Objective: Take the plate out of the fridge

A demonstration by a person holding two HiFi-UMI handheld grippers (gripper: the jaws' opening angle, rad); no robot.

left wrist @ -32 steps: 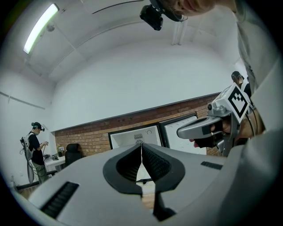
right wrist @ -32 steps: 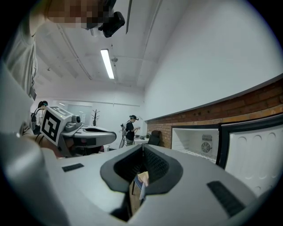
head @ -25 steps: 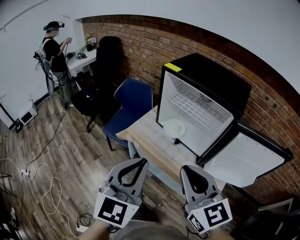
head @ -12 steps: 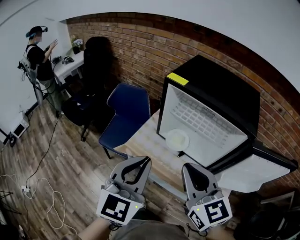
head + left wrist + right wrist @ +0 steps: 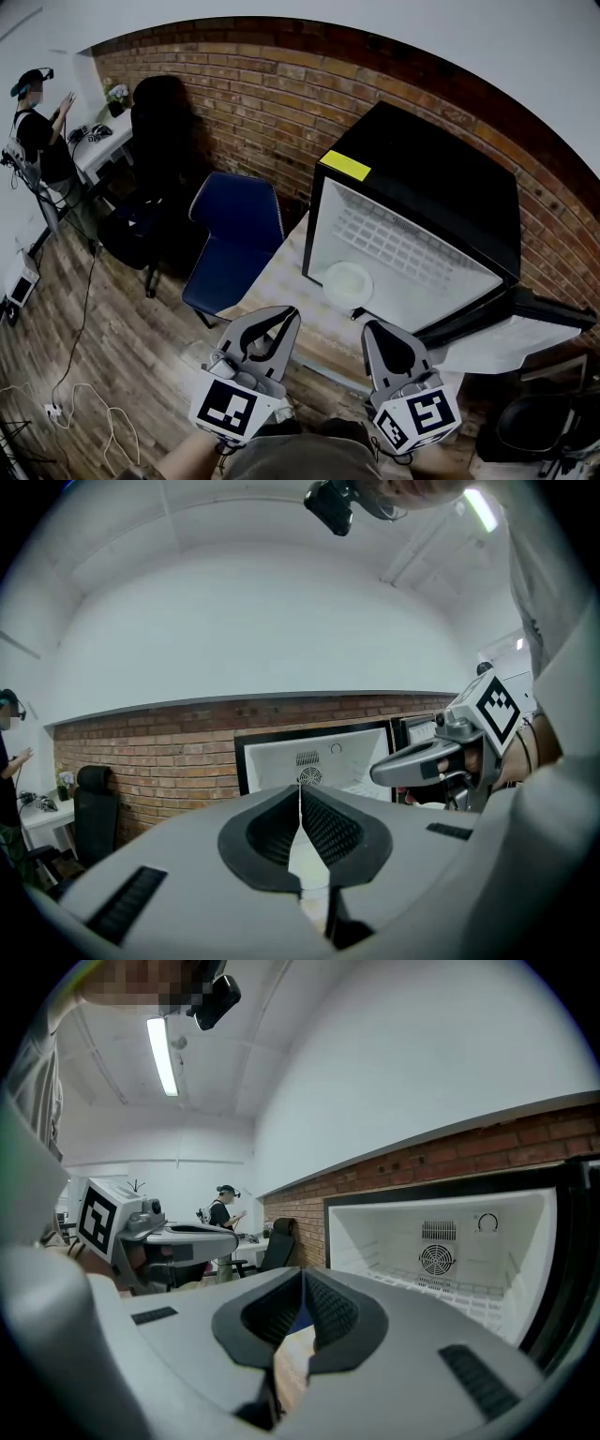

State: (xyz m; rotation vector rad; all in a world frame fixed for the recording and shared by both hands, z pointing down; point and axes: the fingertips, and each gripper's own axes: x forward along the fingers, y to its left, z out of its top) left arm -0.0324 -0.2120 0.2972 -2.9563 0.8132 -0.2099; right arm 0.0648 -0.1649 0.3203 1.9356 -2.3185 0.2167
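Note:
A small black fridge (image 5: 441,183) stands open on a wooden table (image 5: 291,281) against the brick wall. A white plate (image 5: 348,282) lies on the fridge's floor near its front left corner. My left gripper (image 5: 289,317) is shut and empty, held short of the table's near edge. My right gripper (image 5: 372,330) is also shut and empty, just below the fridge's opening. The fridge's white inside (image 5: 323,761) shows in the left gripper view beyond the jaws, and the shelf and fan (image 5: 436,1260) in the right gripper view. The plate is hidden in both gripper views.
The fridge door (image 5: 511,337) hangs open to the right. A blue chair (image 5: 230,234) sits left of the table, a black chair (image 5: 150,150) farther back. A person (image 5: 37,131) stands by a white desk at the far left. Cables (image 5: 94,412) lie on the wood floor.
The view has swung left and closer to the fridge; the fridge and plate look larger. Both grippers stay shut, in about the same place in the view.

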